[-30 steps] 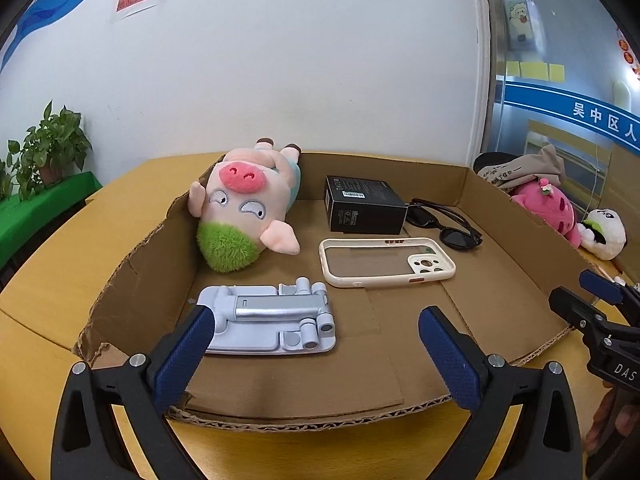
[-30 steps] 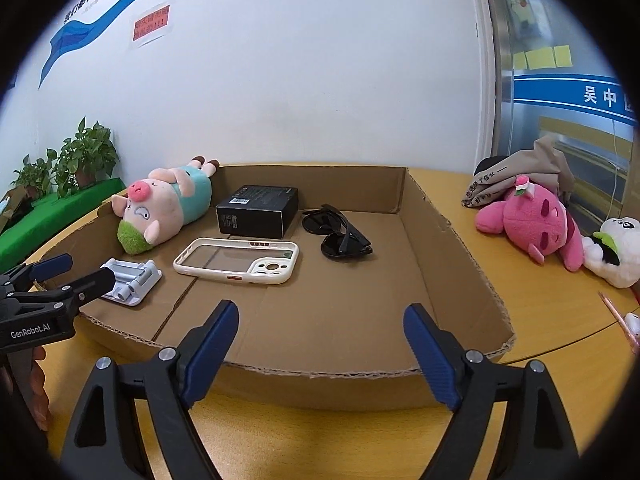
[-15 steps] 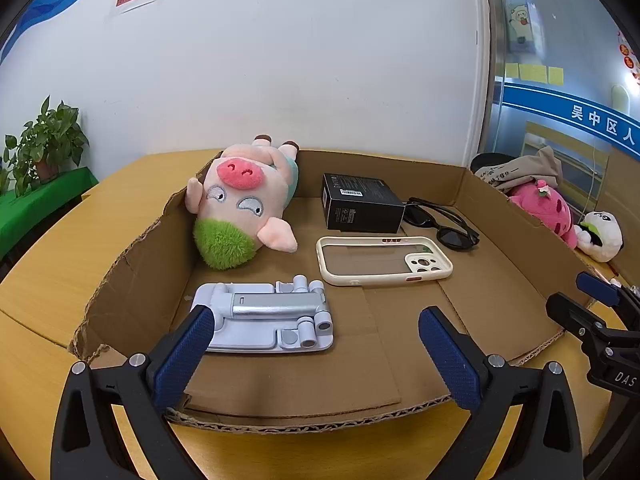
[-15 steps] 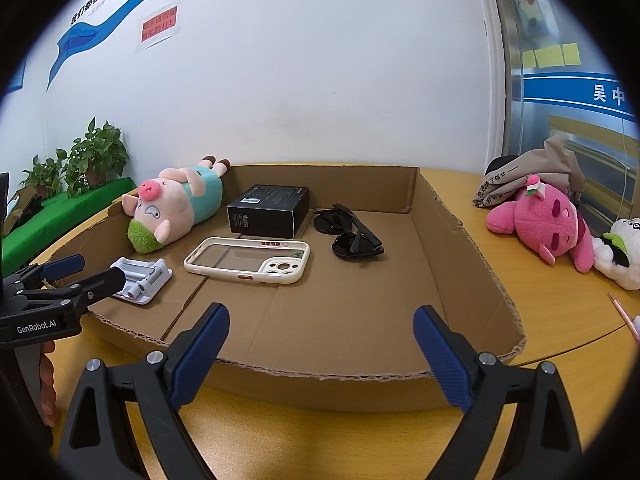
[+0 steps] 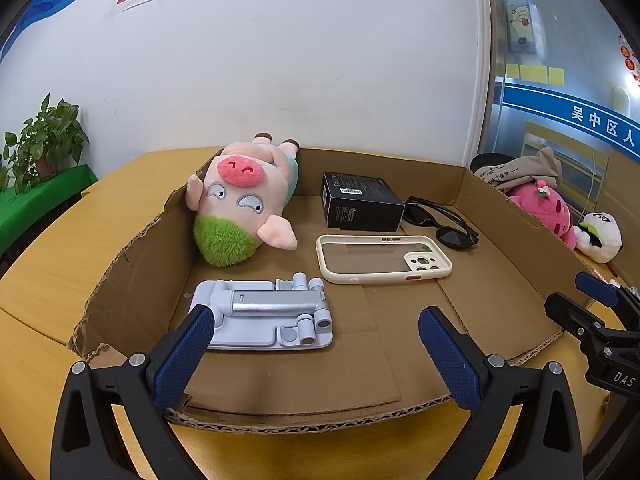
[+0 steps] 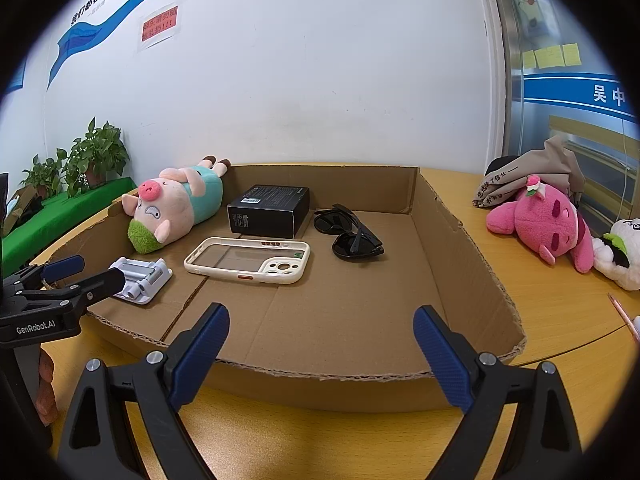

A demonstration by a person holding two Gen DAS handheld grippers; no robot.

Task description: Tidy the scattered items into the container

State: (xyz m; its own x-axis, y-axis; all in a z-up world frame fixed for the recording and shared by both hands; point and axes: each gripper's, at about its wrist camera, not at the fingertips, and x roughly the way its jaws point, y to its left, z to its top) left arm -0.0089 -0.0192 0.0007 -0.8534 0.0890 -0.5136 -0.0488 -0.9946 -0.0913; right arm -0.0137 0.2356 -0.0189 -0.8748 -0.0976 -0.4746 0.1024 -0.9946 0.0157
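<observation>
While the wooden table (image 5: 52, 248) fills the lower half of both views, a shallow cardboard tray (image 5: 516, 232), the container, takes up the middle of each frame, its torn front edge running just beyond the fingertips. Inside it, at the upper left of the tray in the left wrist view, a pig plush (image 5: 240, 200) lies on its back, its green-tufted head toward the camera, leaning on the left wall. Right of the pig, at the back, sits a black box (image 5: 360, 202); a cream phone case (image 5: 384, 258) lies flat just in front of the box, and black sunglasses (image 5: 440, 222) rest folded to the right of both. A grey phone stand (image 5: 264, 314) lies flat at the tray's lower left, partly behind the left tongs' (image 5: 316, 358) blue pad.

Outside the tray, at the right edge of the right wrist view, a pink plush (image 6: 544, 220) and a panda plush (image 6: 620, 252) lie on the table, with a beige bag (image 6: 528, 176) behind them.

Both sets of tongs gape wide and hold nothing. The right tongs (image 6: 320, 356) hover at the bottom centre of their own view, before the tray's front edge.
</observation>
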